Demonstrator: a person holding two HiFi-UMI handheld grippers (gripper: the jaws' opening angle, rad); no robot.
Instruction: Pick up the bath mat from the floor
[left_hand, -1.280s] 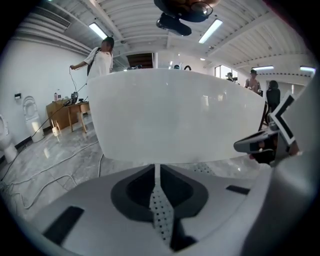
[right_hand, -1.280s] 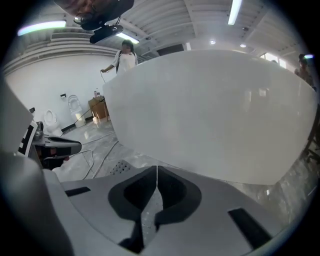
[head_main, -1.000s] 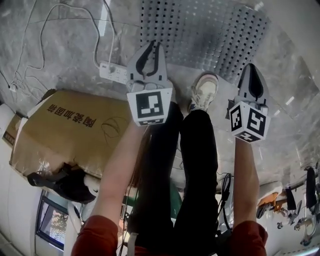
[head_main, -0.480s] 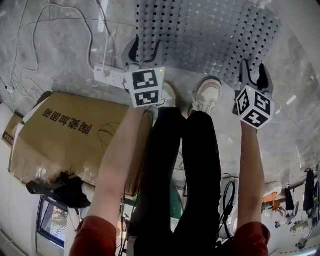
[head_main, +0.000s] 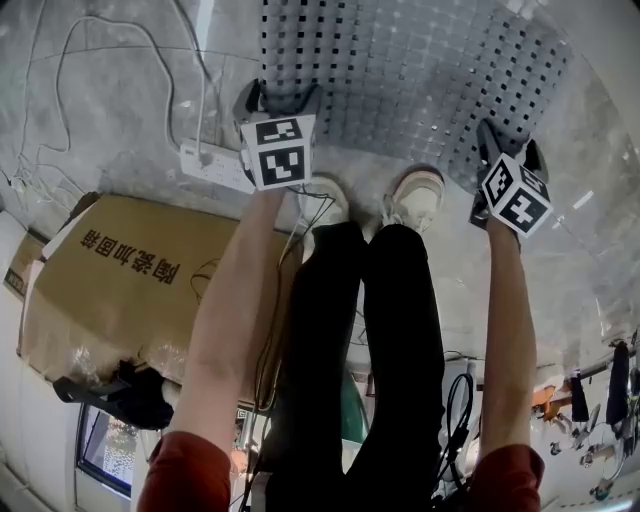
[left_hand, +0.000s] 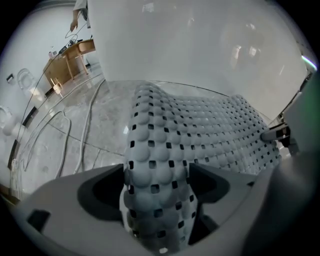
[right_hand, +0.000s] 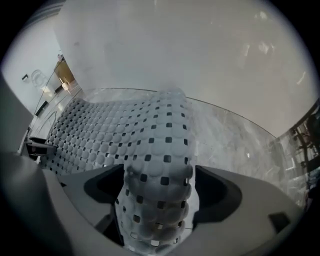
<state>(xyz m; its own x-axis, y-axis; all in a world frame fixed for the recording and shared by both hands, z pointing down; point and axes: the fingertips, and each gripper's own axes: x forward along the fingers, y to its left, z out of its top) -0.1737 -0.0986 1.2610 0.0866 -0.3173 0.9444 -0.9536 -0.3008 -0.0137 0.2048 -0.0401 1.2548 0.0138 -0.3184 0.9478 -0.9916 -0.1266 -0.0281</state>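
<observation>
Your left tongs (head_main: 278, 98) and right tongs (head_main: 508, 142) both point steeply down at the marble floor (head_main: 100, 110), one at each end of the bath mat's near edge. The bath mat (head_main: 420, 70) is a grey rubber sheet of round bumps and square holes. It lies flat, spreading forward from both tongs towards the wall, and the head view cuts off its far end.

Both tongs are released. Their jaws have just been opening and now stand wide, and each gripper view shows a strip of the mat's end running up between its jaws. Nothing is clenched yet. The pads stand to either side of the strip without pinching it, as far as I can judge.

The relation that matters is that the near edge runs straight from one tongs to the other. In the left gripper view the mat fans out to the right, and in the right gripper view it fans out to the left. So the mat's span lies across you, and neither hand is nearer than the other. My judgement is that you close both together on the strips already between the jaws. Then lift evenly, so the sheet hangs from that edge instead of sagging off one corner.

The white power strip (head_main: 210, 165) lies just outside the left tongs, clear of the mat.
</observation>
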